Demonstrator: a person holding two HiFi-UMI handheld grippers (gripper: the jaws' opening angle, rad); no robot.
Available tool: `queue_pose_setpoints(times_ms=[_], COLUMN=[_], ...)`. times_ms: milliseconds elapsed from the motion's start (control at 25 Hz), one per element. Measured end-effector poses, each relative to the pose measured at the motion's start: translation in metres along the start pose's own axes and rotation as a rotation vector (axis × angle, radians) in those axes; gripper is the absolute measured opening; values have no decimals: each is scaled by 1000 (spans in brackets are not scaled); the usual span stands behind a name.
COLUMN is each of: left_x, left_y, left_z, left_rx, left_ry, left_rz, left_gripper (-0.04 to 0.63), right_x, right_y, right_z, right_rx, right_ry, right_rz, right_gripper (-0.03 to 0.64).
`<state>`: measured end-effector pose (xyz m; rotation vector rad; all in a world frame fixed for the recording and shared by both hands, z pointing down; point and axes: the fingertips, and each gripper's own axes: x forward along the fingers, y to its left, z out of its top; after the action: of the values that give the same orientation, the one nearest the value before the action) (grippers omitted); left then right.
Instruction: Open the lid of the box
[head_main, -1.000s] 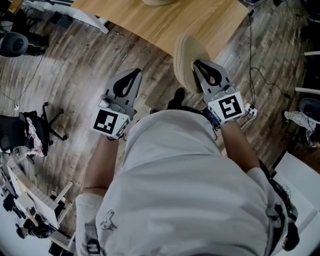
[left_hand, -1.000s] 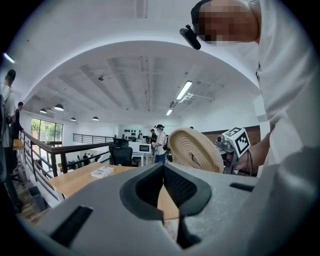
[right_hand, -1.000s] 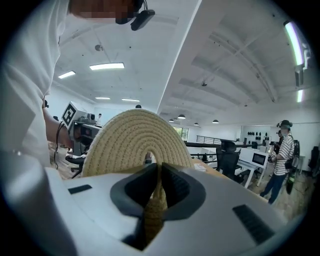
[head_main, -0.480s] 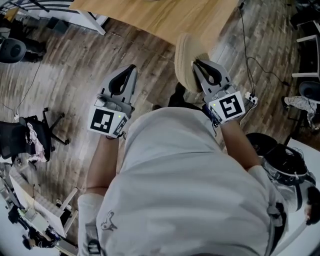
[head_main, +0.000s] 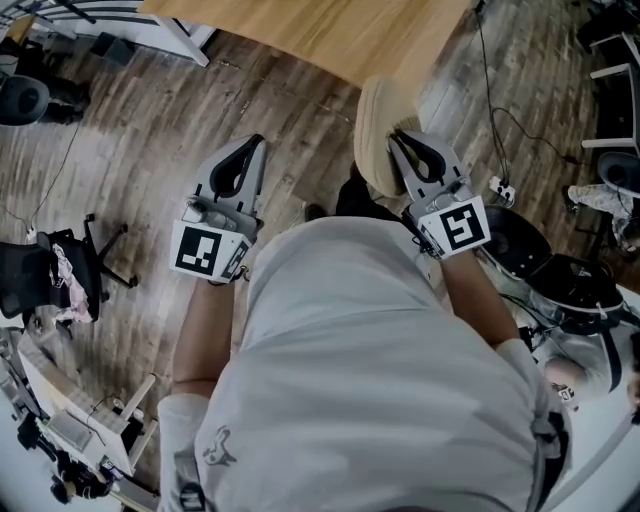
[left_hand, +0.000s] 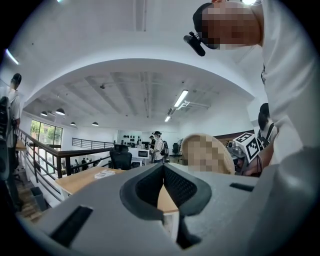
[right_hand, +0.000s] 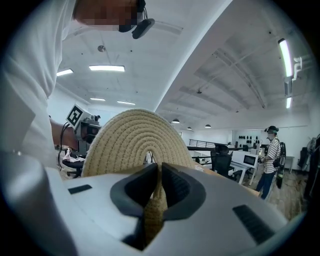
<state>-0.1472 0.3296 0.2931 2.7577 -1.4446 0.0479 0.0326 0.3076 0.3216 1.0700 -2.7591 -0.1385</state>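
Coiled rope lid (head_main: 376, 120), matt wood floor (head_main: 150, 140)

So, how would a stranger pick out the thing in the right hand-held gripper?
Near the wooden table, find the right hand-held gripper. Its jaws pinch a round woven lid, standing on edge. Nothing nearby shares its pale coiled rope.

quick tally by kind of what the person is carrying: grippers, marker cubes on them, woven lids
grippers: 2, left gripper shut on nothing, right gripper clamped on the lid
marker cubes: 2, left cube, right cube
woven lid: 1
total: 5
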Motion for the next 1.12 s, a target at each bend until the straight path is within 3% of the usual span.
queue_pose_setpoints(times_ms=[1120], left_x=[-15], left_y=[8], left_z=[-4], left_rx=[-38], left_ry=[-9], left_rz=[3], left_gripper=[8], right_x=[6], right_y=[14], right_z=[6], right_rx=[-12], right_ry=[-1], right_rz=[3], right_gripper=[34])
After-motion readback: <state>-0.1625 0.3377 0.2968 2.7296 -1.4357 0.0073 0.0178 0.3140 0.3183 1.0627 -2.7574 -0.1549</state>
